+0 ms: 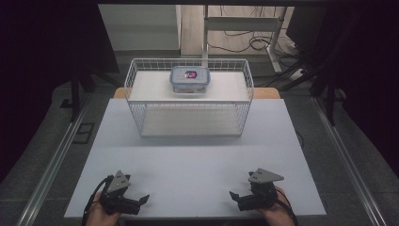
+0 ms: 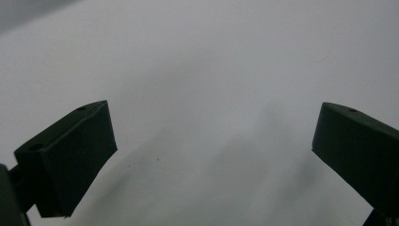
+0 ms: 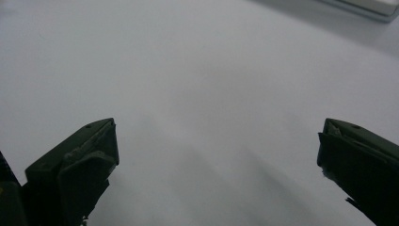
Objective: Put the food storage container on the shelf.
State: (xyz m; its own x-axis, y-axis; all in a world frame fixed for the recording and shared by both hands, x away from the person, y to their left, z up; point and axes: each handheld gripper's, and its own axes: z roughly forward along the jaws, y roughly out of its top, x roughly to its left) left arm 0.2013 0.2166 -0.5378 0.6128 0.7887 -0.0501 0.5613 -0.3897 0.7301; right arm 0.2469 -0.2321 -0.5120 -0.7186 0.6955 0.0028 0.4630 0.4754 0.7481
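A clear plastic lidded container point(image 1: 189, 79) with something red and dark inside sits on the upper shelf of a white wire basket rack point(image 1: 188, 96) at the far middle of the table. My left gripper point(image 1: 141, 201) rests low at the near left edge of the white tabletop point(image 1: 197, 160), pointing inward, jaws wide apart and empty. My right gripper point(image 1: 235, 197) rests at the near right edge, also pointing inward, open with nothing between its jaws. Both gripper views look down on bare white table between spread black fingers point(image 2: 70, 160) point(image 3: 75, 169).
The rack has an open lower level with a white floor. Dark metal frame legs and floor rails point(image 1: 56, 155) flank the table. Cables and a white stand point(image 1: 244, 28) lie on the floor behind the rack.
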